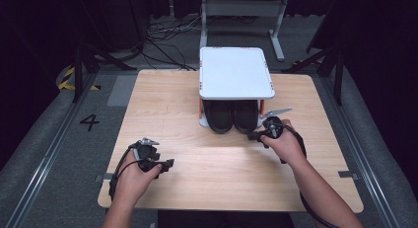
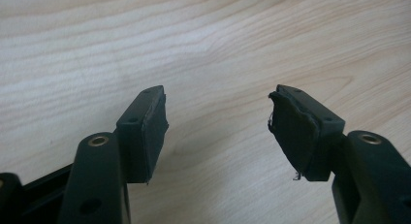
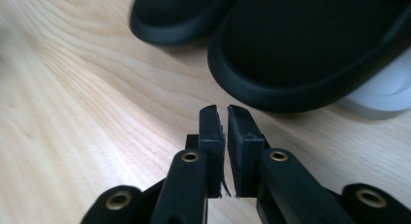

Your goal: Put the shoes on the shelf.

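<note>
At lower left of the high view I see my left gripper (image 1: 166,163) over bare wooden table (image 1: 162,104), jaws spread wide. At centre, two black shoes (image 1: 232,116) sit under a white rack (image 1: 235,72). Right of them, my right gripper (image 1: 252,136) has its jaws nearly together, empty.

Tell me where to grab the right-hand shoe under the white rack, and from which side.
Grip the toe rim of the right shoe, coming in from the person's side of the table. Only the toe sticks out from under the rack. The right gripper, nearly shut, would probably need opening first.
</note>
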A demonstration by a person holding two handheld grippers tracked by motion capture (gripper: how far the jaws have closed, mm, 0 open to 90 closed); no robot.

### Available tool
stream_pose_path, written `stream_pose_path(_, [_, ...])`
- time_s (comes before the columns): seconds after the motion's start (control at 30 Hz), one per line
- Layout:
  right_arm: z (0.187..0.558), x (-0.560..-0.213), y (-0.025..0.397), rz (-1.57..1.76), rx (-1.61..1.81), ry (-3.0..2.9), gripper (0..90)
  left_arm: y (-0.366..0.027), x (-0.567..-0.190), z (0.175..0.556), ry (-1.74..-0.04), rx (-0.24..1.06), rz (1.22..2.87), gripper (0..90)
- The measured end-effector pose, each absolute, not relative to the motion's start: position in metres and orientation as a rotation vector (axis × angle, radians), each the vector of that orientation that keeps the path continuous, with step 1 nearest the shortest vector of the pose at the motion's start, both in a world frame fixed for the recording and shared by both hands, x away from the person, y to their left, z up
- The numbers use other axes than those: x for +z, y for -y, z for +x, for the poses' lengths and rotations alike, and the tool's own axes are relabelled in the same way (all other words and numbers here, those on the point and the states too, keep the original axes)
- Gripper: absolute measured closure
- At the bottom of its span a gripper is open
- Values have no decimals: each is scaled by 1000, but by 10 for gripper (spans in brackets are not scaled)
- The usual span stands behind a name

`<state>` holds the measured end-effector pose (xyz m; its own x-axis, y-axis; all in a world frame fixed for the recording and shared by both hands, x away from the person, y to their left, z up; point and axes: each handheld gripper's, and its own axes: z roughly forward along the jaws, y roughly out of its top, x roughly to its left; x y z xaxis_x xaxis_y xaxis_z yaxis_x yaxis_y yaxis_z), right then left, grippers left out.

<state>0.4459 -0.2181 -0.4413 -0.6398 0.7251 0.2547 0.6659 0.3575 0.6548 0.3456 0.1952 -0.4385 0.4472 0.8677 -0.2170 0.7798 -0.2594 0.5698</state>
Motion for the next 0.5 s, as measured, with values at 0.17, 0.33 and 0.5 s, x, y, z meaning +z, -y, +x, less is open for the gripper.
stream_pose_path(0.17, [431, -420, 238, 1269, 1257, -2436, 752, -187, -430, 355, -1322, 197, 2086, 382])
stream_pose_path(0.33, [414, -395, 267, 1231, 1382, -2281, 525, -177, -422, 367, -1259, 209, 2102, 368])
stream_pose_path(0.5, [404, -378, 286, 1207, 1372, -2222, 429, -170, -417, 368, -1184, 234, 2127, 345])
